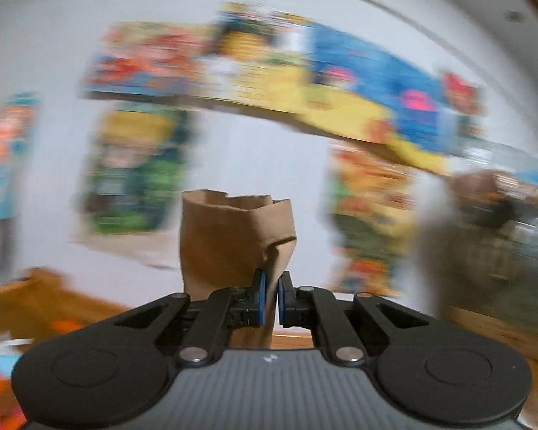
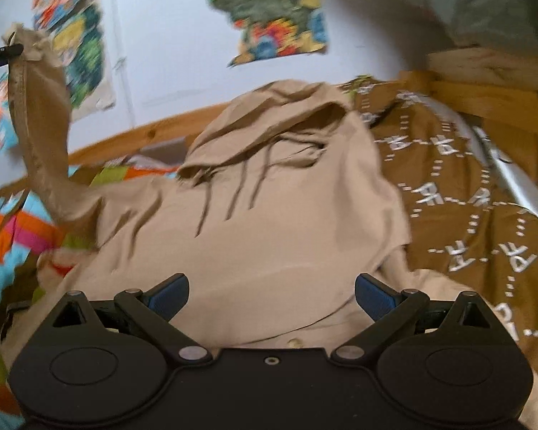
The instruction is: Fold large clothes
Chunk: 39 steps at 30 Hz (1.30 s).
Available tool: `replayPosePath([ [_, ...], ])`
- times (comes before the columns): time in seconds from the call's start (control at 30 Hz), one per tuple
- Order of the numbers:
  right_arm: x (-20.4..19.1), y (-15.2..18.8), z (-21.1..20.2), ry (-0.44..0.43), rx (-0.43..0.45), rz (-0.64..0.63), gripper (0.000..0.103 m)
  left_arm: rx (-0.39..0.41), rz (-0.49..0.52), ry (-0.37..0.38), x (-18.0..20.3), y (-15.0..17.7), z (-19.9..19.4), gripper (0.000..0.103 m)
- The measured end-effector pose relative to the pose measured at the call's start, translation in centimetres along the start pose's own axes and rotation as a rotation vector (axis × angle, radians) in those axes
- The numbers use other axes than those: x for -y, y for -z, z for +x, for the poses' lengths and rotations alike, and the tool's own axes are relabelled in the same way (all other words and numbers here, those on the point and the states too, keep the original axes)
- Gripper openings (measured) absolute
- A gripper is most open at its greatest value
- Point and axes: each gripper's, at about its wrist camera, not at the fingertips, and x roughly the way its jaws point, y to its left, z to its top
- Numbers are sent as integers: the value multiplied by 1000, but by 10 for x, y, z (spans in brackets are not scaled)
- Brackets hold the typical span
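Observation:
A tan hooded sweatshirt lies spread on the bed, hood at the far end with dark drawstrings hanging down its chest. One sleeve is lifted high at the left of the right wrist view. My left gripper is shut on that sleeve's cuff, which stands up between the blue pads; the same gripper shows at the left edge of the right wrist view. My right gripper hovers open just above the sweatshirt's lower body, nothing between its fingers.
A brown bedspread with white patterns covers the right side, a multicoloured blanket the left. A wooden bed frame runs along the back and right. Colourful posters hang on the white wall.

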Motion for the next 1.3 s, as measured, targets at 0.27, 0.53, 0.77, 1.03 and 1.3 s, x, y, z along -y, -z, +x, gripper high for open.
replayPosePath([
  [0.27, 56, -13, -15, 141, 98, 125, 99, -253, 40, 390, 112, 81, 42, 6],
  [0.53, 83, -10, -12, 181, 114, 169, 99, -710, -2, 615, 141, 196, 47, 14],
  [0.77, 58, 2, 5, 78, 63, 51, 94, -709, -74, 566, 82, 193, 28, 72],
  [1.03, 11, 15, 42, 20, -13, -235, 75, -630, -28, -58, -36, 186, 65, 70],
  [1.3, 12, 25, 82, 19, -124, -263, 53, -727, -101, -242, -92, 219, 124, 67],
])
